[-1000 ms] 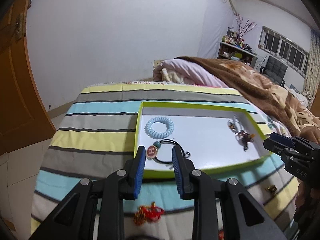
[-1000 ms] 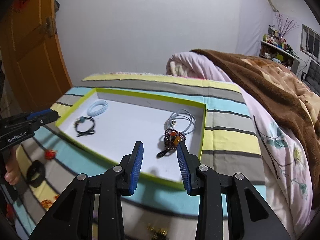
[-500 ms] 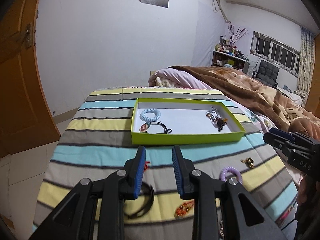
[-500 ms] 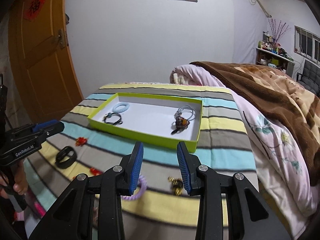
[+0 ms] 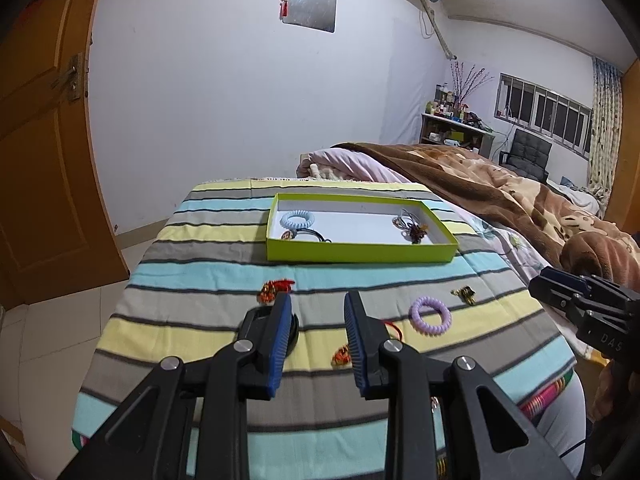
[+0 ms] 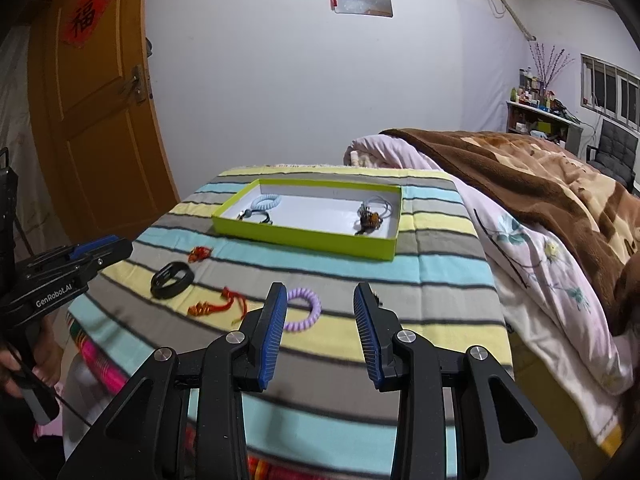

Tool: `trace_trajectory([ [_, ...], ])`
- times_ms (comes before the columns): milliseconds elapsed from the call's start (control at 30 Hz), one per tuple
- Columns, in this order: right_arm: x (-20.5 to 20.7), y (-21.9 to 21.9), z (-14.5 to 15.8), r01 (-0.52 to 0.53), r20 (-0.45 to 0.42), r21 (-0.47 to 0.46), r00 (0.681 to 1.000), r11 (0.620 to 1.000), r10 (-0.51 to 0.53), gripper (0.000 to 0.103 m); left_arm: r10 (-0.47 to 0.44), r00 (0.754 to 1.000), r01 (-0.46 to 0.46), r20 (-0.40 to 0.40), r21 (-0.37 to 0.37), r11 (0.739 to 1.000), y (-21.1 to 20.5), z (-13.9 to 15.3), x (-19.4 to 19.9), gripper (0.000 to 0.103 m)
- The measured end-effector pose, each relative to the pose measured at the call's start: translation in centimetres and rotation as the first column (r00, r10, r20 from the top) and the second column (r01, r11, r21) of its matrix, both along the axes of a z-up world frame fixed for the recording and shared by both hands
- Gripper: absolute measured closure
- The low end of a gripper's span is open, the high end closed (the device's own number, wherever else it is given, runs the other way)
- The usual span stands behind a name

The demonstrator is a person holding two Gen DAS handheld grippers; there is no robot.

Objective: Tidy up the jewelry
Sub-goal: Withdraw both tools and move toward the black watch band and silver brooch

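A lime-green tray (image 5: 360, 251) (image 6: 304, 236) sits on the striped blanket and holds a blue coil tie (image 5: 297, 220), a black band with a charm (image 5: 308, 235) and a beaded bundle (image 6: 369, 218). Loose in front of it lie a purple coil tie (image 5: 431, 315) (image 6: 306, 309), a black bracelet (image 6: 172, 276), red knot charms (image 5: 275, 289) (image 6: 212, 306) and a gold piece (image 5: 464, 294). My left gripper (image 5: 316, 336) is open and empty above the blanket. My right gripper (image 6: 320, 330) is open and empty, just behind the purple tie.
A brown blanket (image 6: 540, 184) and pink quilt (image 6: 532, 276) lie to the right. An orange door (image 6: 96, 112) stands at the left. The striped blanket's front edge (image 5: 280, 436) drops off near me.
Both grippers have pulled back from the tray toward the blanket's front edge and risen. The loose items in front of the tray have come into view. Both stay open and empty.
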State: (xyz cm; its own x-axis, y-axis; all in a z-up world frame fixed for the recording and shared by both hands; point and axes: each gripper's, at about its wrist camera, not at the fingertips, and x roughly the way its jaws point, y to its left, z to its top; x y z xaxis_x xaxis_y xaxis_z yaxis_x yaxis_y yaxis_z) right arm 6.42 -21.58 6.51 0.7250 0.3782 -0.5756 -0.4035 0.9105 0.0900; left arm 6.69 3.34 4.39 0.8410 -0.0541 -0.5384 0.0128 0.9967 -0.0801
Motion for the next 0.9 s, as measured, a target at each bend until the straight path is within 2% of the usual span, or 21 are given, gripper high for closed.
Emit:
trace_trajectory([
  [367, -2.5, -0.9, -1.1, -0.013, -0.036, 0.014, 0.999, 1.0, 0.014, 0.067, 0.018, 1.0, -0.019, -0.025, -0.04, 0.999, 0.6, -1.0, -2.7, 0.074],
  [900, -1.6, -1.0, -1.7, -0.018, -0.063, 0.021, 0.998, 1.0, 0.02, 0.067, -0.025, 0.999, 0.024, -0.043, -0.033, 0.999, 0.0, -2.0, -1.7, 0.074],
])
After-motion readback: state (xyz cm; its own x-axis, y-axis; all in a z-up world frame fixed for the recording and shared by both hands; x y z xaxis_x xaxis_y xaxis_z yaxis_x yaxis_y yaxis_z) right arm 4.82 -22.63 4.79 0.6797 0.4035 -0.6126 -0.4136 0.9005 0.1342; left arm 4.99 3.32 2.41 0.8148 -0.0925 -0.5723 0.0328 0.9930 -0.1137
